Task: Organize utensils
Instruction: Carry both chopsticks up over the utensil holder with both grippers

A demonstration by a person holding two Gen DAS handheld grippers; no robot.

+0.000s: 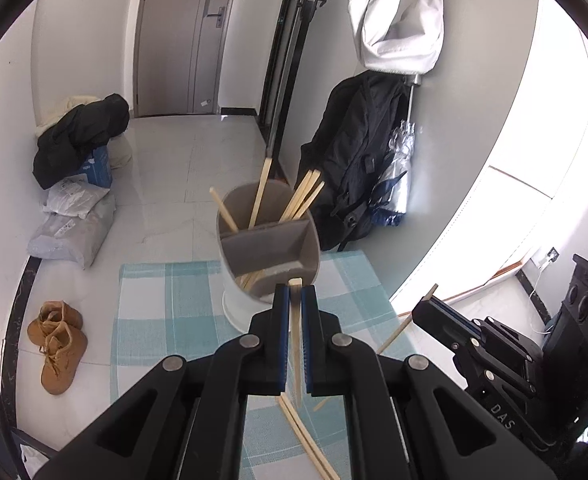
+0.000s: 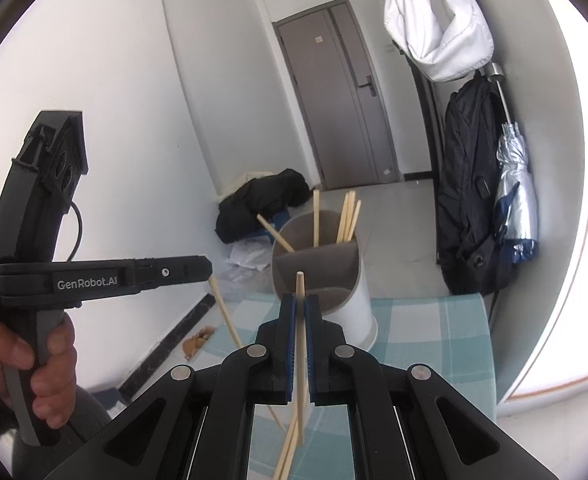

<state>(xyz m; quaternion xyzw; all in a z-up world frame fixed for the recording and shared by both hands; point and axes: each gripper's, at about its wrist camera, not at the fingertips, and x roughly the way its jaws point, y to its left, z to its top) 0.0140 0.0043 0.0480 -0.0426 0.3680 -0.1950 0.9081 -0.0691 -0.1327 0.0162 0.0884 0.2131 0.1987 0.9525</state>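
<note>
Two black hand-held grippers work over a table covered by a teal-and-white checked cloth [image 1: 166, 300]. The left gripper [image 1: 295, 294] has its blue-padded jaws pressed onto one pale wooden chopstick [image 1: 295, 344]. The right gripper [image 2: 300, 304] likewise pinches a single chopstick [image 2: 301, 344], whose rounded tip sticks up past the pads. In the right wrist view a hand [image 2: 34, 364] grips the left tool's grey handle.

The utensil holder [image 1: 268, 240] stands on the cloth just ahead of both grippers: a round white plastic cup with a smooth grey inside, split by a divider into two compartments. Its far compartment holds five slim, square-cut wooden chopsticks [image 1: 302, 198], one leaning left, one near upright, three bunched right. A few more chopsticks [image 1: 306, 440] lie loose on the cloth below the grippers.
</note>
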